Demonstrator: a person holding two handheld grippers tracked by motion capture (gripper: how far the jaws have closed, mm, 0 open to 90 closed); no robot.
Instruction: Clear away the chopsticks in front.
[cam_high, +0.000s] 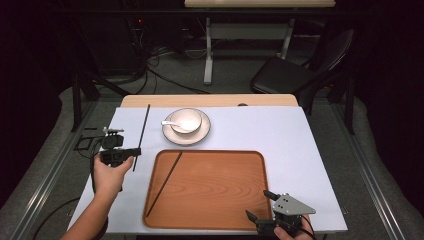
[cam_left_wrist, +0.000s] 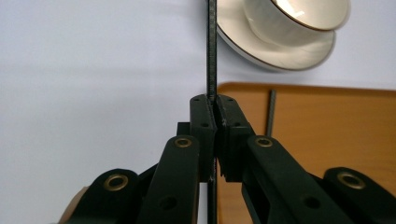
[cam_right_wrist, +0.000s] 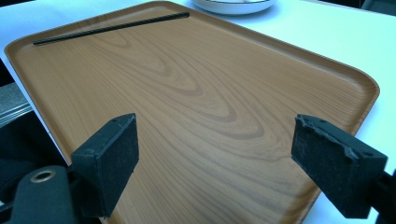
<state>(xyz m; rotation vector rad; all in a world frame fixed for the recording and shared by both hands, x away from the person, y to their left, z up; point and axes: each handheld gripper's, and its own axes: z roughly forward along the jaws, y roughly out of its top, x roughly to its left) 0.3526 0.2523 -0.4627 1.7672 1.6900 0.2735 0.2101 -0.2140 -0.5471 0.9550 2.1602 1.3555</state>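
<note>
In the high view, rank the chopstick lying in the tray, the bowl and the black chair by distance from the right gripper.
From the right gripper:
1. Chopstick in the tray, at the tray's left edge.
2. Bowl, on its plate beyond the tray.
3. Black chair, behind the table.

white-topped table (cam_high: 280, 135), wooden tray (cam_high: 210, 220) lying near its front edge, saucer (cam_high: 200, 136) behind the tray

We are looking down on a table (cam_high: 310, 150) covered with a pale sheet, its wooden edge showing at the far side. Beyond it a black chair (cam_high: 295, 72) is standing on grey floor (cam_high: 235, 82), beside the white legs of another table (cam_high: 250, 30). Cables (cam_high: 160, 70) are trailing across the floor. Darkness is swallowing the room around us; light is falling mainly on the tabletop.
</note>
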